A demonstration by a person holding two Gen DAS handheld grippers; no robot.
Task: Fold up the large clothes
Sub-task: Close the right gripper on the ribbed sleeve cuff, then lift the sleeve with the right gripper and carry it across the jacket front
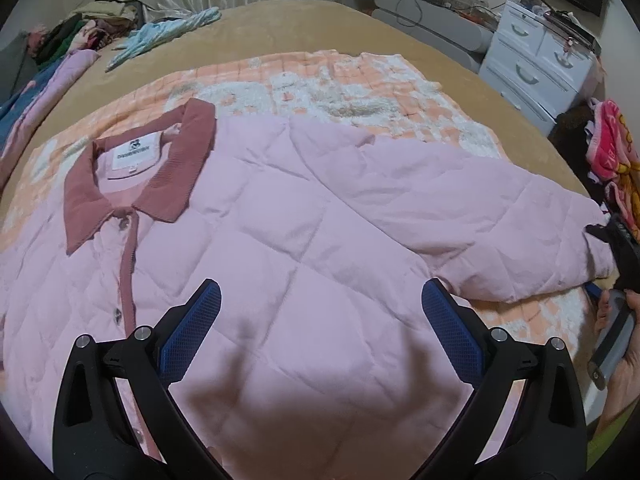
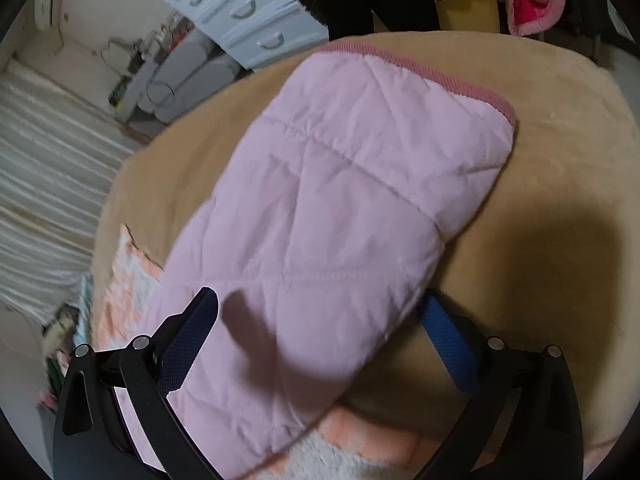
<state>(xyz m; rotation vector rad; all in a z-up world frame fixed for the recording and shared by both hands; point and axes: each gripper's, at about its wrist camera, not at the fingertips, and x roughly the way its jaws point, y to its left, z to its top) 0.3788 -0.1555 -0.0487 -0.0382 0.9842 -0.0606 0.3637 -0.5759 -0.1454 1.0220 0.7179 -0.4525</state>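
A pale pink quilted jacket (image 1: 280, 208) lies face up on an orange-and-white blanket (image 1: 360, 84), buttoned, with its dusty-rose collar (image 1: 160, 168) at the left. My left gripper (image 1: 322, 288) hovers open over the jacket's chest and holds nothing. The jacket's sleeve (image 1: 480, 216) stretches to the right, where a hand holds my right gripper (image 1: 620, 248) at the cuff end. In the right wrist view that sleeve (image 2: 340, 200), ending in a rose cuff (image 2: 420, 68), runs between the wide-open fingers of my right gripper (image 2: 320, 298).
The bed's tan cover (image 1: 280, 28) surrounds the blanket. A white chest of drawers (image 1: 536, 60) stands at the back right, with a pink-and-yellow cloth pile (image 1: 612, 152) beside the bed. A light blue garment (image 1: 168, 32) and heaped clothes (image 1: 80, 36) lie at the back left.
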